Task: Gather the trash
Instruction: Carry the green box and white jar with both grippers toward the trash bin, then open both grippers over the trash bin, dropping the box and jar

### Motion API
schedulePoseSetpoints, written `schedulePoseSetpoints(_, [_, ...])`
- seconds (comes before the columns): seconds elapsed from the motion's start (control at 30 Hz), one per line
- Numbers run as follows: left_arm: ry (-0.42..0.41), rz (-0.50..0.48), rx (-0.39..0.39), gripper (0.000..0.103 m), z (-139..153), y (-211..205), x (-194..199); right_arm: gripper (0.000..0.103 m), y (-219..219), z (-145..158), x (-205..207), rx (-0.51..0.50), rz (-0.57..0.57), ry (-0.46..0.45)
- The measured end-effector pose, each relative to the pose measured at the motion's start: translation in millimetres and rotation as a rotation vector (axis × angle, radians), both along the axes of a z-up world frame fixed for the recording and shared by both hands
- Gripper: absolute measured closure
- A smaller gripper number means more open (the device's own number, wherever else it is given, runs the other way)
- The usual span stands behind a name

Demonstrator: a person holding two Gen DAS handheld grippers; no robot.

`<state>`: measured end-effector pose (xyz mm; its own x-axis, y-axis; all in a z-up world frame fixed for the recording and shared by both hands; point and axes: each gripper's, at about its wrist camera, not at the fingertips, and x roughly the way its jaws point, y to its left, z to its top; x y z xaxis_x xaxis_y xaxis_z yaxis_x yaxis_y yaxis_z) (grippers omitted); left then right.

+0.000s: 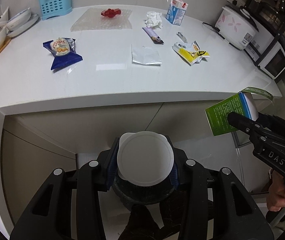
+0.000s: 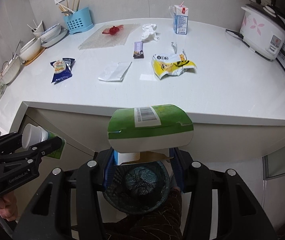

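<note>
Blue-padded fingers (image 1: pixel 110 166) of your left gripper (image 1: pixel 142 164) were closed on a small white plastic cup (image 1: pixel 145 160), its base toward the lens, held off the white countertop (image 1: pixel 122 76), above the dark mesh bin (image 1: pixel 142 194), presumably for dropping. Your right gripper (image 1: pixel 240 120) pinched a green cardboard box (image 1: pixel 222 116).

Right wrist: the right gripper (image 2: pixel 142 158) clamped that box (image 2: pixel 150 128) over the bin (image 2: pixel 136 188). Wrappers, including a yellow snack bag (image 2: pixel 172 65), lay uncollected on the counter.

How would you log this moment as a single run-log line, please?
left gripper: shut on white cup | right gripper: shut on green carton | both over bin | wrappers remain on counter
</note>
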<state>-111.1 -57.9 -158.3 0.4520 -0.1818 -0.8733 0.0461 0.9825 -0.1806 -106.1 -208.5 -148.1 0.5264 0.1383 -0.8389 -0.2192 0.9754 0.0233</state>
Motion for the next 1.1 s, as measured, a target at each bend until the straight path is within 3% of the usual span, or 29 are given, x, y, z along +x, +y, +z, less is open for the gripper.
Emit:
schedulePoseSetpoints(0.83, [0.053,0.013,0.022,0.061,-86.3,4.9,-28.7,0.057,25.2,-125.9,-5.2,-0.027,0.130,0.145])
schedulePoseSetpoints(1.1, [0.118,0.038,0.014,0.061,-120.3,12.0,-30.5,0.057,33.0,-165.7,-2.7,-0.044,0.157,0.214])
